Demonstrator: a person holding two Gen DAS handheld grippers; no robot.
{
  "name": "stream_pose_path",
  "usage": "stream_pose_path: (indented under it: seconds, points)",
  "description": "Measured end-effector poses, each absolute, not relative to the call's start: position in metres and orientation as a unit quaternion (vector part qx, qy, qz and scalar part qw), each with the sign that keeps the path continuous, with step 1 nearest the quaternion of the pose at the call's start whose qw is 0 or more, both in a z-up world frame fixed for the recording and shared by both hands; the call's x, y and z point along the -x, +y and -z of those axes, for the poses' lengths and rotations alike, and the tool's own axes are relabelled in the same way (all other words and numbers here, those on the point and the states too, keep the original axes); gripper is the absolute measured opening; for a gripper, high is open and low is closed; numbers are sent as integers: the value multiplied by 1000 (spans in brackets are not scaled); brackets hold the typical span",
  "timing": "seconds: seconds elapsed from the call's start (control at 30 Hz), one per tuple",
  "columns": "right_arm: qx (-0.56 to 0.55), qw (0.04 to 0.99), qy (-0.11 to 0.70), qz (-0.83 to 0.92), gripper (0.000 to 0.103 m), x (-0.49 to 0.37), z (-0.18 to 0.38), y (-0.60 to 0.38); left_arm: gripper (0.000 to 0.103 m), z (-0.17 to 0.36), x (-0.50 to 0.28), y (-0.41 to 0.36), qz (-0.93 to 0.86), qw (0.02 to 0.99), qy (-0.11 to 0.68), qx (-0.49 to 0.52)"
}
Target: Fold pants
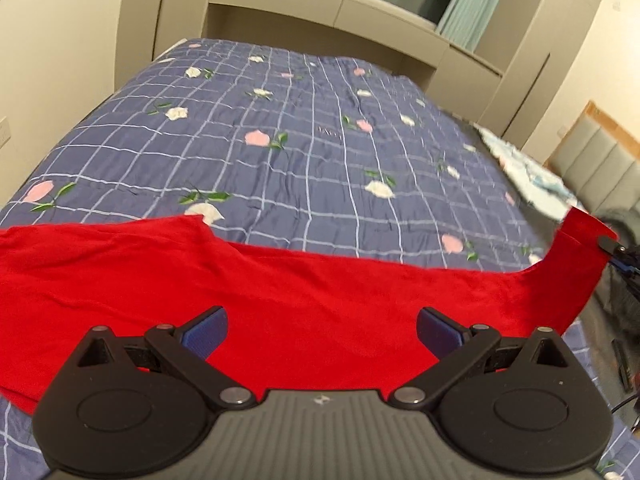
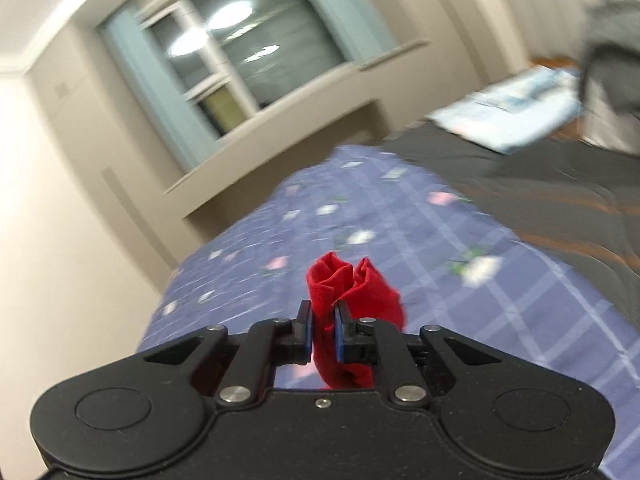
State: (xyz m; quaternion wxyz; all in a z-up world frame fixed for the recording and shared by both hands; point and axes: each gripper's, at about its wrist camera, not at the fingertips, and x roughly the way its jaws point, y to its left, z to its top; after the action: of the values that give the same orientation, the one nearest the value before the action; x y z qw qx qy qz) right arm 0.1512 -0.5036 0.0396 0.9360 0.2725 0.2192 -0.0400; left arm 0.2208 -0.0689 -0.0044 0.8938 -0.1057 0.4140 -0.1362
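Note:
Red pants (image 1: 280, 292) lie spread across the near part of a blue checked bedspread (image 1: 304, 148) with flower prints. My left gripper (image 1: 322, 330) hovers over the middle of the red cloth with its jaws wide apart and nothing pinched between its blue pads (image 1: 202, 332). At the far right, one end of the pants is lifted off the bed, and the right gripper (image 1: 612, 246) pinches it there. In the right wrist view my right gripper (image 2: 323, 316) is shut on a bunched fold of the red pants (image 2: 352, 284), held above the bedspread (image 2: 440, 260).
Beige cabinets (image 1: 360, 12) and a window (image 2: 240, 52) stand behind the bed. A pale blue patterned cloth (image 1: 532, 176) and a dark grey cover (image 2: 540, 184) lie on the bed's right side. A padded headboard (image 1: 600, 156) is at the far right.

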Motion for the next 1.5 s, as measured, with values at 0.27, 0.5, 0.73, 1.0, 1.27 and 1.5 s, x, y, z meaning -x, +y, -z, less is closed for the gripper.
stream_pose_path:
  seconds: [0.27, 0.5, 0.73, 1.0, 1.27, 1.5]
  points:
    - [-186, 948, 250, -66, 10, -169, -51, -381, 102, 1, -213, -24, 108, 898, 401, 146]
    - [-102, 939, 310, -110, 10, -170, 2, -286, 102, 24, -214, 1, 79, 885, 425, 170]
    - [-51, 925, 358, -115, 12, -156, 60, -252, 102, 43, -213, 0, 80, 874, 448, 170]
    - [-74, 929, 337, -138, 76, -132, 57, -268, 102, 54, -223, -29, 128, 858, 459, 190]
    - [-55, 957, 285, -27, 95, -111, 37, -322, 102, 73, -244, -76, 180, 832, 483, 204]
    - [-57, 950, 292, 96, 97, -136, 47, -378, 101, 92, -253, -114, 179, 824, 504, 188]
